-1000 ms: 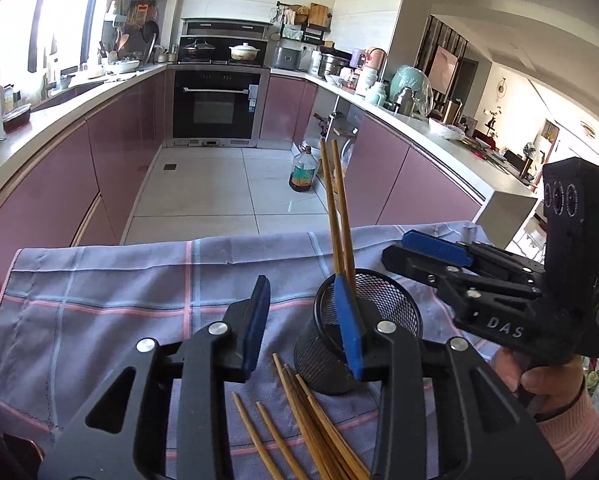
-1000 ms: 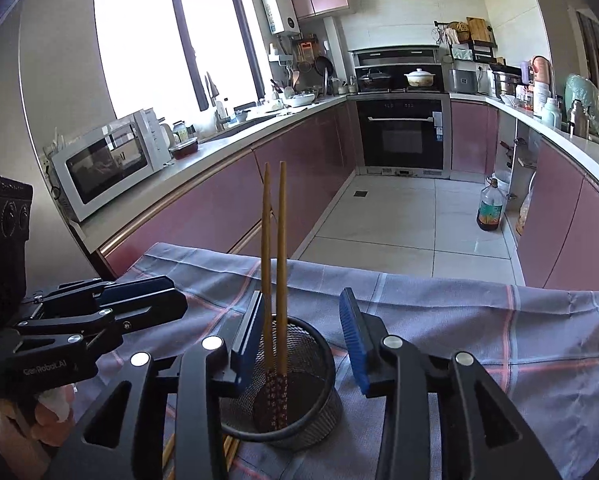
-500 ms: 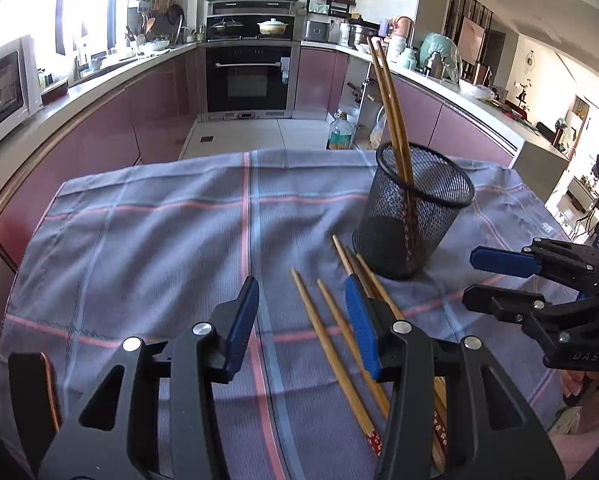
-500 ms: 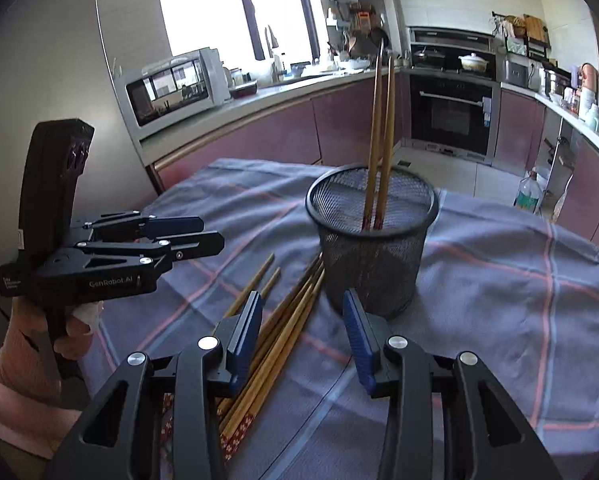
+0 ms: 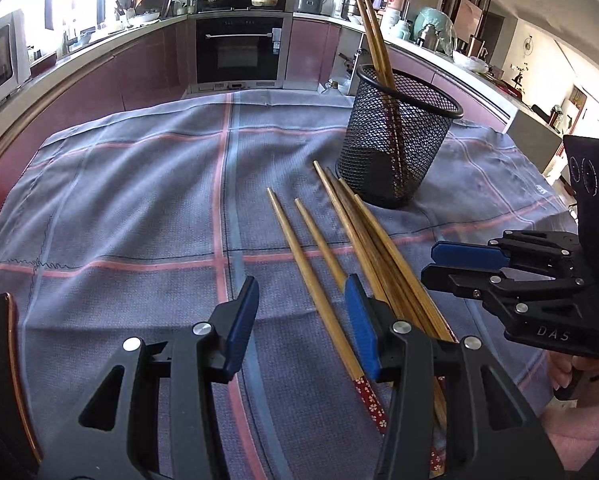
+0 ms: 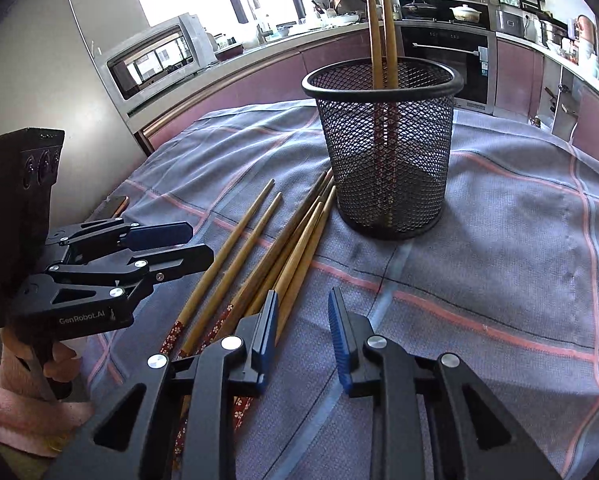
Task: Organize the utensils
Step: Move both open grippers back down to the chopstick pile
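Observation:
A black mesh holder (image 5: 395, 136) stands on the checked cloth with two wooden chopsticks (image 5: 373, 36) upright in it; it also shows in the right wrist view (image 6: 383, 152). Several loose wooden chopsticks (image 5: 331, 256) with red flowered ends lie on the cloth in front of it, also seen in the right wrist view (image 6: 267, 248). My left gripper (image 5: 299, 316) is open and empty, low over the near ends of the chopsticks. My right gripper (image 6: 301, 320) is open and empty, just right of the chopstick pile. Each gripper shows in the other's view, left (image 6: 171, 244) and right (image 5: 451, 260).
The grey-blue checked cloth (image 5: 139, 200) covers the table. A dark phone-like object (image 6: 113, 205) lies at the cloth's left edge. Kitchen counters, a microwave (image 6: 155, 60) and an oven (image 5: 239, 48) stand beyond the table.
Both grippers have pulled back from the holder and dropped low toward the near side of the table. The loose chopsticks now lie right in front of both. Both stay open and empty.

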A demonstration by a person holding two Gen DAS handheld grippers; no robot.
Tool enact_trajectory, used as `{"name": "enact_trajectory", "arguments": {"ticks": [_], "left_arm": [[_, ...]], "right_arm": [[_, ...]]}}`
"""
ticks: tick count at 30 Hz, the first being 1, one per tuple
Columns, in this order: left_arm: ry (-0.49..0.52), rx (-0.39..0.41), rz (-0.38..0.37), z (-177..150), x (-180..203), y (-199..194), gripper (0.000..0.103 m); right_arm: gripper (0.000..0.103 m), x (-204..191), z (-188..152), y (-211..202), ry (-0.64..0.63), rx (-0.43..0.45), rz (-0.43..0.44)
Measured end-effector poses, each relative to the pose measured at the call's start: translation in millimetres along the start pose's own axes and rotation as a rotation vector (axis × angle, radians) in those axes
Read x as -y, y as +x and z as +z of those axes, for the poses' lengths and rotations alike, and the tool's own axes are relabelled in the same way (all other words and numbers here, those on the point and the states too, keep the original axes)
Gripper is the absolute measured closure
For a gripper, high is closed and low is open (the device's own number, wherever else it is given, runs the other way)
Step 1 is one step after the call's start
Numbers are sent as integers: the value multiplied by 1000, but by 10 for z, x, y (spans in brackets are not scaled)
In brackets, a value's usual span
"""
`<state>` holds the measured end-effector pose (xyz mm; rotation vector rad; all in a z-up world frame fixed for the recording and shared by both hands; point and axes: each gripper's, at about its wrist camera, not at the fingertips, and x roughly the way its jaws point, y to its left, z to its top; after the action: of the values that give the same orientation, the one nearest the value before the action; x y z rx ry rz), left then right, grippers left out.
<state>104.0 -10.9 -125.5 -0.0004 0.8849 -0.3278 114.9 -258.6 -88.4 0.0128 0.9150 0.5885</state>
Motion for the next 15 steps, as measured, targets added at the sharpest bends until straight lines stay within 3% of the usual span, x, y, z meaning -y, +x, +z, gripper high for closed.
{"name": "enact_trajectory", "arguments": {"ticks": [15], "left_arm": [[16, -38, -24, -21, 50, 133, 62]], "right_arm": [[83, -91, 36, 65, -29, -11, -45]]}}
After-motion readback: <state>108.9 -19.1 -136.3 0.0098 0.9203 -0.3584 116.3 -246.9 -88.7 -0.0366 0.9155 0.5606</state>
